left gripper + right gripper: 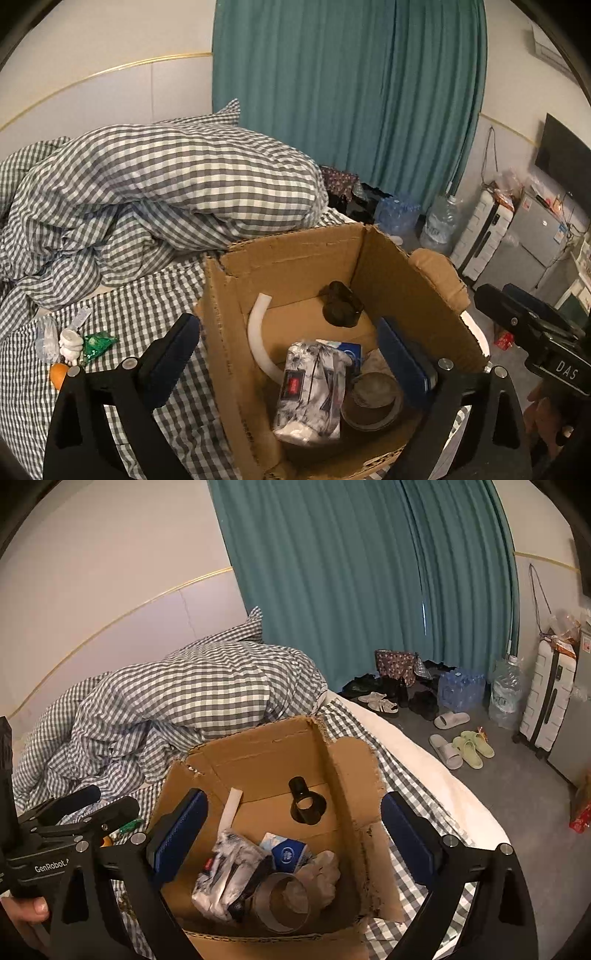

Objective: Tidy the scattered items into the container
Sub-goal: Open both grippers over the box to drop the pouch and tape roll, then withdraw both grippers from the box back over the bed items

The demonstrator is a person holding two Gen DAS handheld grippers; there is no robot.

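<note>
A: Left tool [291, 354] first. Its jaws stood wide over the cardboard box [288, 254] with nothing between the pads, and directly beneath the gap lay a patterned packet [314, 387], loose on the box floor.

B: And the right tool [295, 834]?

A: Wide as well, empty, hanging over the same box from the other side. Both were parked above what had already been tidied: the tape roll [286, 901], the blue-and-white packet [286, 854], the white curved tube [258, 339] and the black cup-like piece [304, 805].

B: So where was the remaining work?

A: Outward from the left tool, on the checked bedsheet [147, 317] past the box's left wall. A small cluster sat there: a green wrapper [96, 343], a white figurine [71, 345], a clear plastic bag [47, 338] and an orange item [59, 374] nearest the camera (only partly in view, behind the tool's frame).

B: Which hand was nearer?

A: The left, clearly. The cluster lay just beyond its left finger, while the right tool had the whole box between itself and those things. In the right wrist view only a sliver of green peeped past the other tool's body.

B: Any axis to mind?

A: The green wrapper ran roughly left to right, tapering toward the box, so I'd judge a swing left and a slight turn of the wrist to close across its narrow width.
</note>
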